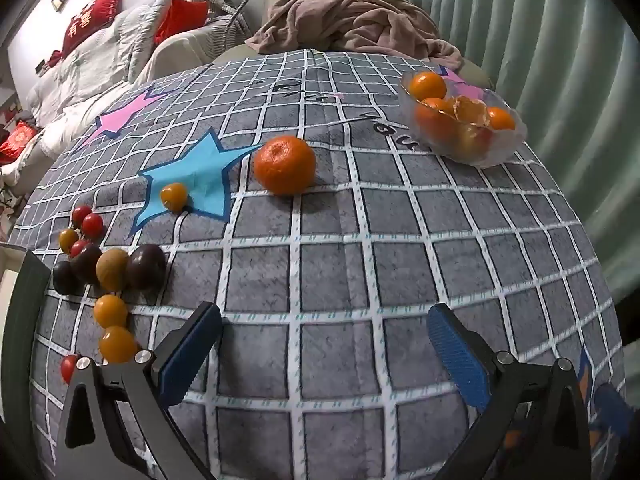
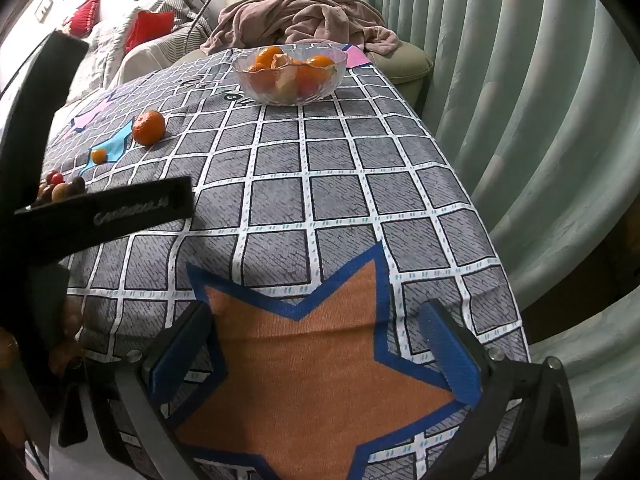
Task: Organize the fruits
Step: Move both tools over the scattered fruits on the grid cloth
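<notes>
A tangerine (image 1: 285,164) (image 2: 149,127) lies alone on the checked cloth, far ahead of my left gripper (image 1: 324,344), which stands open and empty. A clear glass bowl (image 1: 496,152) (image 2: 256,84) at the far right holds several tangerines and peel. At the left lie small fruits: red cherry tomatoes (image 1: 88,220), dark plums (image 1: 146,266), a brown-green fruit (image 1: 112,269) and several yellow-orange ones (image 1: 111,311), with one more (image 1: 174,197) on the blue star. My right gripper (image 2: 316,340) hangs open and empty above an orange star print (image 2: 320,360).
The table cloth (image 1: 360,240) drops off at the right beside a green curtain (image 2: 520,120). An armchair with a pink blanket (image 1: 352,20) stands behind the table. The left gripper's black body (image 2: 104,212) crosses the left of the right wrist view.
</notes>
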Demonstrator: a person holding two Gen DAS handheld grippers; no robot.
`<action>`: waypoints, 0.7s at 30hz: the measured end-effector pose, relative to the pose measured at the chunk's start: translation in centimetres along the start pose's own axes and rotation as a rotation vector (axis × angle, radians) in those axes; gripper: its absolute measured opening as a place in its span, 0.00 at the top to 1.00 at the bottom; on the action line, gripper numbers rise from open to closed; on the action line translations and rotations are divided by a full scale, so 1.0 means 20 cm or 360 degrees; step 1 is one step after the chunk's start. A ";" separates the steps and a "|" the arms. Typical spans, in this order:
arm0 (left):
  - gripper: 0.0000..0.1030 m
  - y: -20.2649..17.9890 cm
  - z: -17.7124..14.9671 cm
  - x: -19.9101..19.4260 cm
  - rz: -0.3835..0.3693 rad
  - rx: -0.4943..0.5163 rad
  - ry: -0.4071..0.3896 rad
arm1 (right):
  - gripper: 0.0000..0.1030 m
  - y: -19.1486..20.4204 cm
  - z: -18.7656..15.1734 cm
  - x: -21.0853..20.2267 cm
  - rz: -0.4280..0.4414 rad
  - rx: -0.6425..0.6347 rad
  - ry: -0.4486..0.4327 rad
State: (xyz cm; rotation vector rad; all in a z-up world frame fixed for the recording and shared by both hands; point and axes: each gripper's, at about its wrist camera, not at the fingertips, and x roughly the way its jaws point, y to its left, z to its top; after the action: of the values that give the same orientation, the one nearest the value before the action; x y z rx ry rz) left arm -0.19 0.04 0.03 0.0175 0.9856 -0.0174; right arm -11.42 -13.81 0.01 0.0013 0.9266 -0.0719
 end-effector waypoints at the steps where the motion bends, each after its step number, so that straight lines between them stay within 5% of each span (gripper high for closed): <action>1: 0.00 0.00 -0.01 -0.01 -0.0002 0.0010 0.0001 | 0.00 0.00 0.00 0.00 0.0001 0.0001 0.0001; 8: 0.00 0.12 -0.18 -0.22 -0.0064 0.0067 -0.0060 | 0.00 0.00 0.00 0.00 -0.0002 -0.0003 0.0007; 21: 0.00 0.58 -0.42 -0.50 -0.0072 -0.0098 0.0151 | 0.00 0.28 -0.05 -0.20 0.0257 -0.0113 0.0140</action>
State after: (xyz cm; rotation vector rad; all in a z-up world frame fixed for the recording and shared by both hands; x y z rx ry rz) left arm -12.45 11.87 3.81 -0.0610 1.0811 -0.0276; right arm -14.20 -7.88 2.38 0.0136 1.0138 0.1116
